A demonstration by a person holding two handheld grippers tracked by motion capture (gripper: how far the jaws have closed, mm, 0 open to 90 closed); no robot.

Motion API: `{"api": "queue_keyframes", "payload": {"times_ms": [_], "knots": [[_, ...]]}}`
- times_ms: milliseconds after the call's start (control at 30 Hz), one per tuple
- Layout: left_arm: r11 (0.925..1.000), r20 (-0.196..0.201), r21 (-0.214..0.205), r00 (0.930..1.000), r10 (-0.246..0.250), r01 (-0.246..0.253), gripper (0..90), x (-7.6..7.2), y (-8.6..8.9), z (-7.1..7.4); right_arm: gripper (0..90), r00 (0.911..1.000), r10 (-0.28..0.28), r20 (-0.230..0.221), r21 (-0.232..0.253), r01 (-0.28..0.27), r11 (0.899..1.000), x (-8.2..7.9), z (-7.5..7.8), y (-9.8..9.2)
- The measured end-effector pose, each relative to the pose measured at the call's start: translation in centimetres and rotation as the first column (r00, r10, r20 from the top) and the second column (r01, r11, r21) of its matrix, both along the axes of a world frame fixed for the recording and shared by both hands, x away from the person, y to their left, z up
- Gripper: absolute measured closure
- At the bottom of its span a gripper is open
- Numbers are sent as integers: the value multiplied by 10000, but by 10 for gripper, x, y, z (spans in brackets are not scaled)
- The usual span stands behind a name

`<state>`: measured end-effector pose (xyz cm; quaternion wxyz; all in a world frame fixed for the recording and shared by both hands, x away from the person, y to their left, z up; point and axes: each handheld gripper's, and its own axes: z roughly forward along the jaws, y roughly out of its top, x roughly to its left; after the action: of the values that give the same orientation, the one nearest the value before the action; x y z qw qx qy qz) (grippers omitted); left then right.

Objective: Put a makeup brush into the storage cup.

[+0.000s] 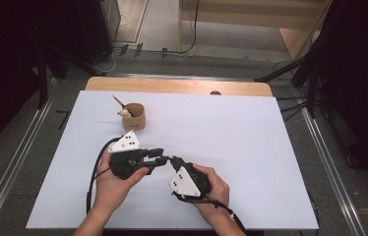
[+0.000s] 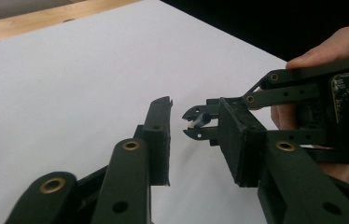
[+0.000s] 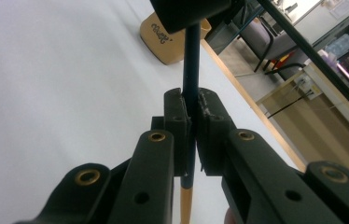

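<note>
The white counter (image 1: 251, 147) is bare but for a wooden cup (image 1: 134, 116) far left. Near the middle, the right claw (image 3: 190, 105) is clenched on a dark pencil (image 3: 191, 56); the left claw (image 2: 193, 135) stands released around its tip. A skewed handover could drop it.

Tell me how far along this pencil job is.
Done: one stick-like item already stands in the brown cup. In hand: the right gripper is clamped on a dark pencil, whose end reaches the open left gripper. Left: probably handing it over and dropping it in the cup.
</note>
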<state>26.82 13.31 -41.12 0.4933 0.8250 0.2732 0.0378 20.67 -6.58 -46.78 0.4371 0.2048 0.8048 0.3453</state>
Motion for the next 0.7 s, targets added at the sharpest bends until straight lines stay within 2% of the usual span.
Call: {"api": "queue_keyframes", "payload": {"times_ms": [233,400,500,600,700], "knots": [[9996,-536,255,9985,-91,105,764,3,-2,-3,856,9988,-39,483,-844,80,9964,-2,-2,4],[9993,-643,217,9975,-285,300,857,2,-5,-4,854,9980,44,636,-989,19,9951,-3,-3,5],[9995,-567,134,9980,-286,294,863,2,-4,-4,828,9989,3,474,-665,29,9978,-2,-3,3],[9994,-628,-289,9978,-195,177,863,5,1,-5,648,9998,38,206,267,-44,9996,-1,-1,-1],[9983,-464,-570,9989,64,-90,863,6,6,-6,511,9998,150,-115,1214,-135,9925,0,3,-6]]}}
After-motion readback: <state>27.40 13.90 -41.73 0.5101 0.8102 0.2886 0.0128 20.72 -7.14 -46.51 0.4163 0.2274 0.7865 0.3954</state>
